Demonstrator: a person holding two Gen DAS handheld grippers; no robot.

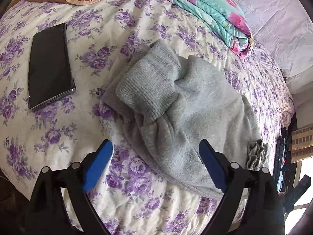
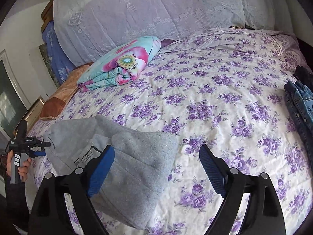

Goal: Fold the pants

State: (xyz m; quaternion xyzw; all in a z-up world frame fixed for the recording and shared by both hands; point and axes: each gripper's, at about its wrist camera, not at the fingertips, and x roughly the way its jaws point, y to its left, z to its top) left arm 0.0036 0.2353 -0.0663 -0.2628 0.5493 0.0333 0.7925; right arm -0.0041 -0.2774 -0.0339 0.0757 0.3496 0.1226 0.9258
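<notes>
The left claw is released, its two blue pads wide apart, and it hovers just above the bed. The grey sweatpants lie folded into a thick bundle on the floral bedspread, directly ahead of this claw. The near edge of the bundle passes between the pads and goes under the right one, but nothing is pinched. The ribbed cuffs are folded back on top of the bundle, ahead of the claw and slightly to its left. Further left and well apart from the pants lies a black smartphone, face up. A small crumpled grey cloth sits just beyond the right pad. Far ahead, to the right, rests a folded turquoise-and-pink quilt.

The right claw is also released — its pads stand wide apart above the bedspread. The folded sweatpants are at its left side; the left pad is over the grey fabric, while the right pad is above bare bedspread. A white care label shows on the pants, just left of this pad. The left claw appears at the far left, beside the edge of the pants, held by the person's hand. Far to the right of the claw lie blue jeans, and the quilt sits far ahead on the left.
</notes>
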